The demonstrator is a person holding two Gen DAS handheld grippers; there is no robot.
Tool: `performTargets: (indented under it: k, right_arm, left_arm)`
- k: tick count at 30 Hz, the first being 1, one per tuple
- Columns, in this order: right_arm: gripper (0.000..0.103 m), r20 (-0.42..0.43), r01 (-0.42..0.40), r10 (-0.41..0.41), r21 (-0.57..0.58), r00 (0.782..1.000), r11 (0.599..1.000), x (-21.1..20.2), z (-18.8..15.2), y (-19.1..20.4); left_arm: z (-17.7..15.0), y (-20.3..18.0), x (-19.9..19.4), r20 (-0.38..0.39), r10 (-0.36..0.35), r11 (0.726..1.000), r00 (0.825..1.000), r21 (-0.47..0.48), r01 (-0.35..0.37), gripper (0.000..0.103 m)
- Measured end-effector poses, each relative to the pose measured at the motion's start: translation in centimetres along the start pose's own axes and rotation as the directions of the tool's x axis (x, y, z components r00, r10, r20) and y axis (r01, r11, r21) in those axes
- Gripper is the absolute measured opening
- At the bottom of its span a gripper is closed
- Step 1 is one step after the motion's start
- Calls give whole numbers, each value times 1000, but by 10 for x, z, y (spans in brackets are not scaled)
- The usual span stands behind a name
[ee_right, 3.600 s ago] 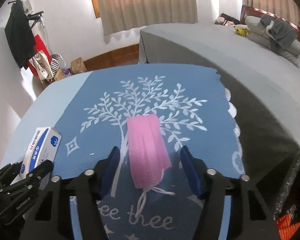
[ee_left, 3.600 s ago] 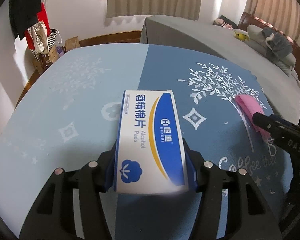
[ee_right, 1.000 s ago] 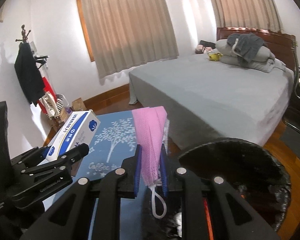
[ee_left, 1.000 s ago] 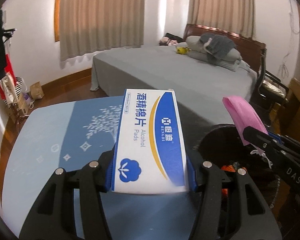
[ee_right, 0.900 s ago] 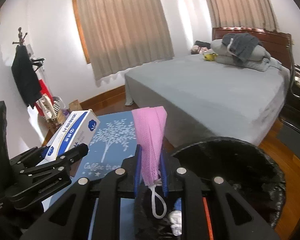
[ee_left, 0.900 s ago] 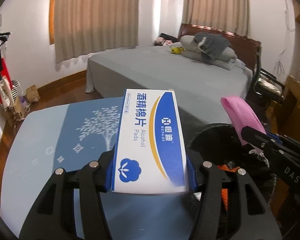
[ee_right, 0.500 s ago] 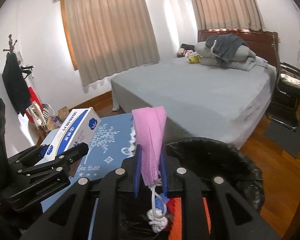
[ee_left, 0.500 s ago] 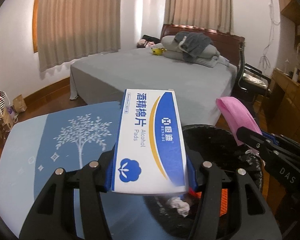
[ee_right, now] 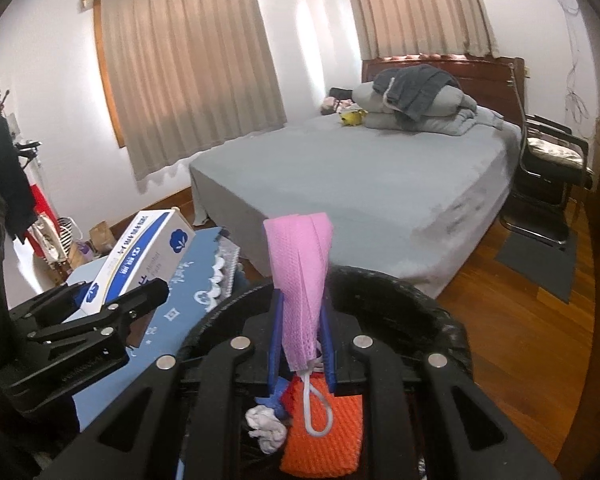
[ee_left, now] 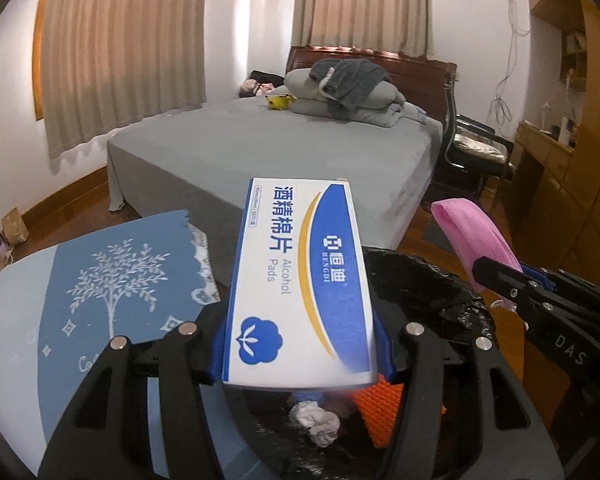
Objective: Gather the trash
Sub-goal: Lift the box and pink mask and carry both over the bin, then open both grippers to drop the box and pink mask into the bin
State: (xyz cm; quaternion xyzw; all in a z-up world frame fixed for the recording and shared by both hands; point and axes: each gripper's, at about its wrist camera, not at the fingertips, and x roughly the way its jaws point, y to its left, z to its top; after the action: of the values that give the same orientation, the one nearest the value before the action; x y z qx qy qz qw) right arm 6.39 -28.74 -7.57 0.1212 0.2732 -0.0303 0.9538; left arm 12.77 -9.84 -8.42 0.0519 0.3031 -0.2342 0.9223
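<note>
My left gripper (ee_left: 300, 356) is shut on a white and blue box of alcohol pads (ee_left: 300, 280), held over the near rim of a black-lined trash bin (ee_left: 424, 284). To its right, my right gripper (ee_right: 302, 344) is shut on a folded pink face mask (ee_right: 302, 280), whose white ear loop (ee_right: 316, 412) dangles into the bin (ee_right: 440, 312). Inside the bin lie an orange mesh piece (ee_right: 324, 440) and a crumpled white tissue (ee_right: 266, 428). The box (ee_right: 140, 256) and left gripper (ee_right: 100, 312) show at the left of the right wrist view.
A table with a blue tree-print cloth (ee_left: 112, 280) stands left of the bin. Beyond are a grey bed (ee_right: 380, 176), a black chair (ee_right: 552, 160) on wooden floor, a wooden desk (ee_left: 548, 152) at the right, and a coat rack (ee_right: 4, 168) far left.
Both grippers have swung right, away from the table and over the bin, each keeping its grip. The bin's contents now show below them.
</note>
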Motion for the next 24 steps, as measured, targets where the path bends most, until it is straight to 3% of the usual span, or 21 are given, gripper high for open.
performTargets:
  k: [12,24]
  right_arm:
    - [17,-25,52,-51,26,998,998,7,-9,-30]
    - [20,-76,63,-60,44,995,997,29,-20,-42]
  left_arm:
    - [-11,-24,22,-20,-62,997,998,37,63,54]
    - [-21,-19,56,-85,-89,995,992,33,92,57]
